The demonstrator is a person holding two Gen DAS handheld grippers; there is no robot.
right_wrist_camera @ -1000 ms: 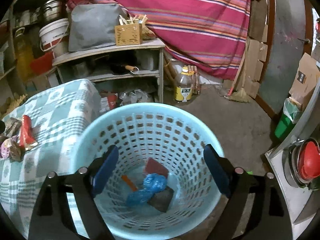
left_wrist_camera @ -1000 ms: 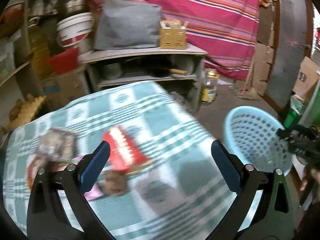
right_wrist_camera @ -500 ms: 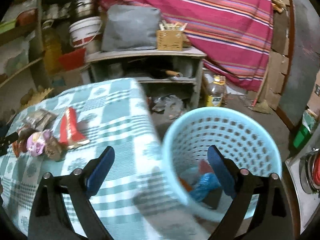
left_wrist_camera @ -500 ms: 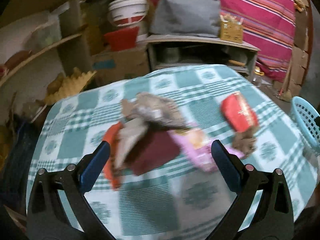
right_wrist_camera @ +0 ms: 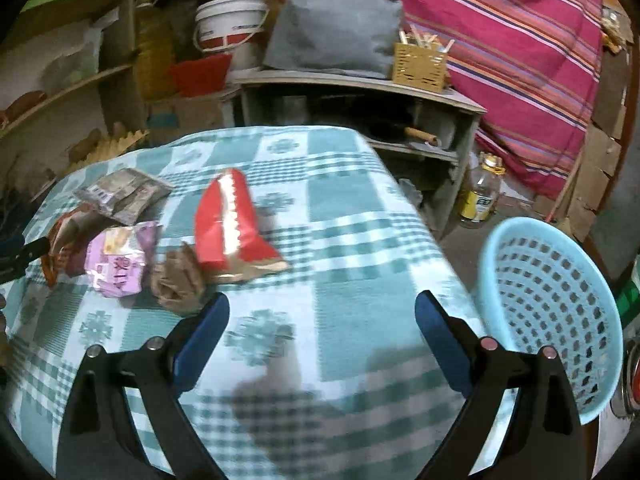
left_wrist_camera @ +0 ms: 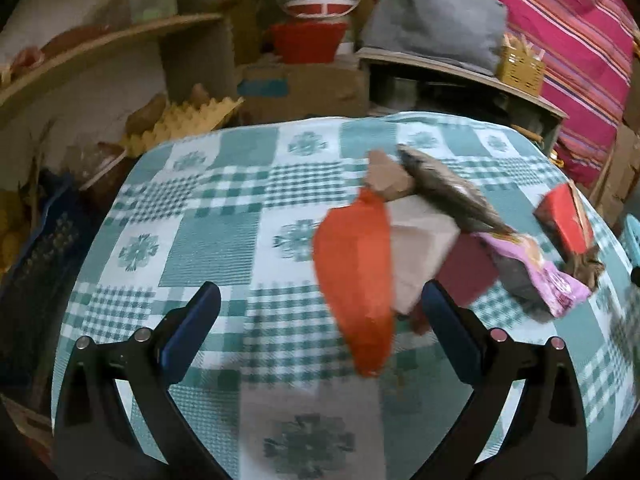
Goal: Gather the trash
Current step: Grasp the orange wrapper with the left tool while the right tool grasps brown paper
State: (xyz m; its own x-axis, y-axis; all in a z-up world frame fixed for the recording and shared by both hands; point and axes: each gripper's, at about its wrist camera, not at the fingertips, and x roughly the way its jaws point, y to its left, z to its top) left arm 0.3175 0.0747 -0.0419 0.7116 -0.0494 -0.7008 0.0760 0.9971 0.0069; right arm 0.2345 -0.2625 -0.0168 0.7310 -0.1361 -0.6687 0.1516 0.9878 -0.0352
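Both grippers' fingers are gaping wide, holding nothing: left gripper [left_wrist_camera: 320, 334] nearing the orange wrapper [left_wrist_camera: 354, 276], right gripper [right_wrist_camera: 322, 334] facing the red packet [right_wrist_camera: 228, 220]. Overlapping wrappers risk dragging together; basket [right_wrist_camera: 552, 312] stands beside the table [right_wrist_camera: 352, 220].

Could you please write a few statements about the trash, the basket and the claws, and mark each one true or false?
1. The right claw is shut on the red wrapper. False: its jaws stand wide open with nothing between them.
2. The blue basket stands beside the table, off its edge. True.
3. The pink packet lies inside the basket. False: it lies on the checked tablecloth.
4. The left claw is open and holds nothing. True.
5. An orange wrapper lies on the table before the left claw. True.
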